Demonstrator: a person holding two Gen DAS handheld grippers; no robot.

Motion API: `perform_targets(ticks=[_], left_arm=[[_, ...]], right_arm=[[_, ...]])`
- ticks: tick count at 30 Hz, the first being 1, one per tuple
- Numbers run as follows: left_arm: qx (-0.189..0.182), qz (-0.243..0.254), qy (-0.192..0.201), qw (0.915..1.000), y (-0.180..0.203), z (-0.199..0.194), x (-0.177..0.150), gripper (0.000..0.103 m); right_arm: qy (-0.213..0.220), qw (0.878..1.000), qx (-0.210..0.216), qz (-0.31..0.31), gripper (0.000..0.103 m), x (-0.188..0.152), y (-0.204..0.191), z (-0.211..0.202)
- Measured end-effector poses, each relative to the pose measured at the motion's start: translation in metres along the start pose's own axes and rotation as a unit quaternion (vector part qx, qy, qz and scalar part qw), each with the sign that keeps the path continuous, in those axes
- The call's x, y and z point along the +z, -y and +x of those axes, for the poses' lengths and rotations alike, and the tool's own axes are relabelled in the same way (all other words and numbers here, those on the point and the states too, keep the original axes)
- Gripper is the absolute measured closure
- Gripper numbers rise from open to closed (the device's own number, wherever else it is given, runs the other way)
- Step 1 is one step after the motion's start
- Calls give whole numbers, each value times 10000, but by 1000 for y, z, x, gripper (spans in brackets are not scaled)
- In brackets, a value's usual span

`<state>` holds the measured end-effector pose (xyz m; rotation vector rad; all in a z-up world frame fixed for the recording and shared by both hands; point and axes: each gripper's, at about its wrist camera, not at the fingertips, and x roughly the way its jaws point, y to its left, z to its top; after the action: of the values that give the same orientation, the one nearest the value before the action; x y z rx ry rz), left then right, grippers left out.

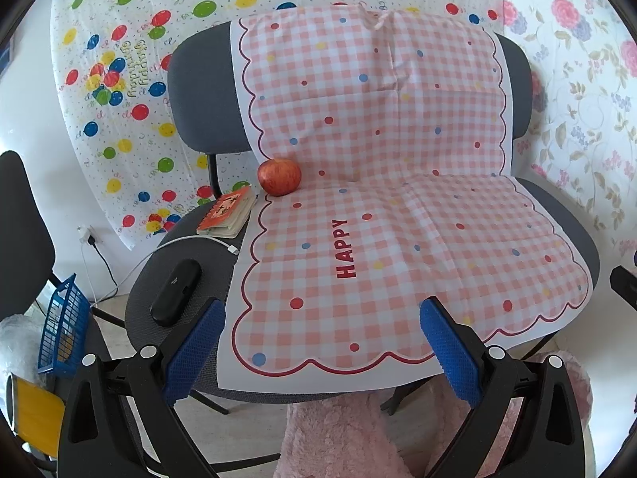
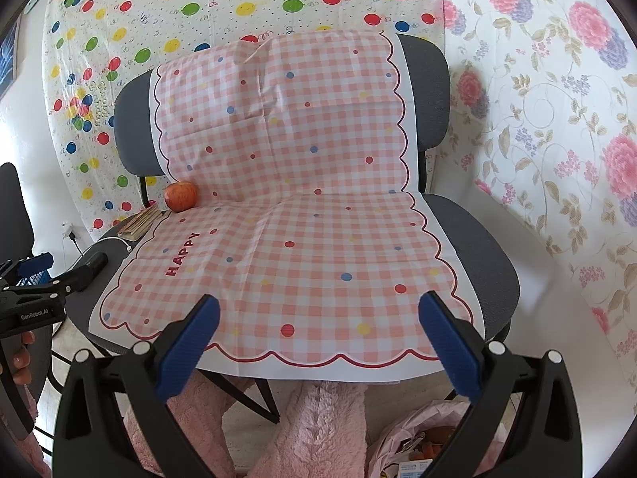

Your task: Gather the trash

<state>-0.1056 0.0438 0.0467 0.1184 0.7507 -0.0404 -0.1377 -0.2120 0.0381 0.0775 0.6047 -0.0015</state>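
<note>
A pink checked "HAPPY" plastic sheet (image 1: 358, 207) is draped over a grey chair's seat and back; it also shows in the right wrist view (image 2: 302, 219). My left gripper (image 1: 320, 322) is open and empty, held above the sheet's front edge. My right gripper (image 2: 318, 318) is open and empty, also above the front edge. A pink plastic bag (image 2: 422, 438) holding several wrappers sits on the floor at the lower right. The left gripper (image 2: 38, 279) shows at the left edge of the right wrist view.
A red apple (image 1: 279, 177) sits at the sheet's back left. An orange booklet (image 1: 229, 215), a white cable (image 1: 199, 241) and a black case (image 1: 175, 292) lie on the chair's left side. A blue basket (image 1: 63, 330) stands at left. Pink fluffy fabric (image 1: 334, 434) lies below.
</note>
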Motion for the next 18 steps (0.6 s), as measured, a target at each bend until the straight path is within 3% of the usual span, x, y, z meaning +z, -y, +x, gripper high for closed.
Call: perform_targets(ticks=[18], left_arm=[[-81,-79,105,9999,-1,1,1,6]], right_arm=[[-4,10000,7,7,5,0,1,0]])
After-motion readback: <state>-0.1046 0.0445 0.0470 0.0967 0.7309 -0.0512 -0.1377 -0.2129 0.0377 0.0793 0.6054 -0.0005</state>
